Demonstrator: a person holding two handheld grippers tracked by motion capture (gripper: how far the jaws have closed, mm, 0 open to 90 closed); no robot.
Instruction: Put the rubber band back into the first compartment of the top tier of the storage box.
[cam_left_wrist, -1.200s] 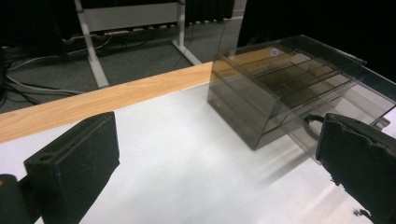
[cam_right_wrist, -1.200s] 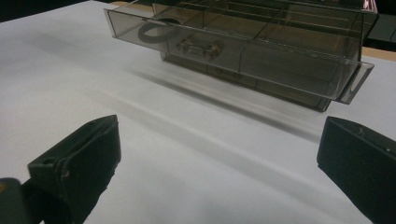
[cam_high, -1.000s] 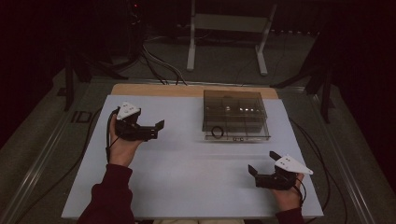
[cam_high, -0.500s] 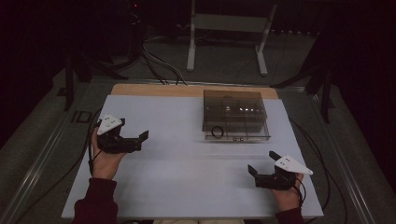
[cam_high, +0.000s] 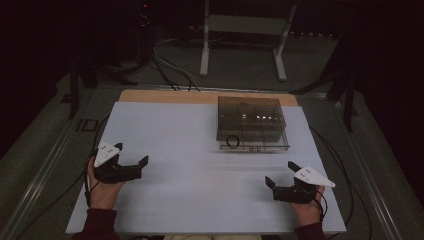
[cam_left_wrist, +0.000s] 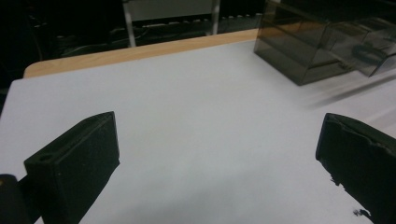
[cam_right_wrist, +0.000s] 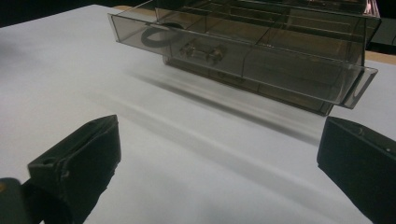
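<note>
A smoky clear plastic drawer box (cam_high: 250, 120) stands at the far middle-right of the white table (cam_high: 190, 150); its drawer (cam_right_wrist: 243, 58) is pulled out a little and a black ring (cam_high: 232, 141) lies in its left end. My left gripper (cam_high: 142, 167) hovers open over the table's near left, jaws pointing right, nothing between them. My right gripper (cam_high: 280, 180) rests open at the near right, aimed toward the box, also empty. In the left gripper view the box (cam_left_wrist: 322, 42) lies far off to the upper right. The ring (cam_right_wrist: 156, 35) shows in the right gripper view too.
Bare wood (cam_high: 165, 96) edges the table's far side. A white metal stand (cam_high: 245, 30) and dark cables (cam_high: 170, 70) lie on the floor beyond. Cables (cam_high: 340, 165) trail off the table's right side. Wide open table surface lies between the two grippers.
My left gripper has drawn back toward the near left corner of the table, away from the box. The right gripper has stayed still.
</note>
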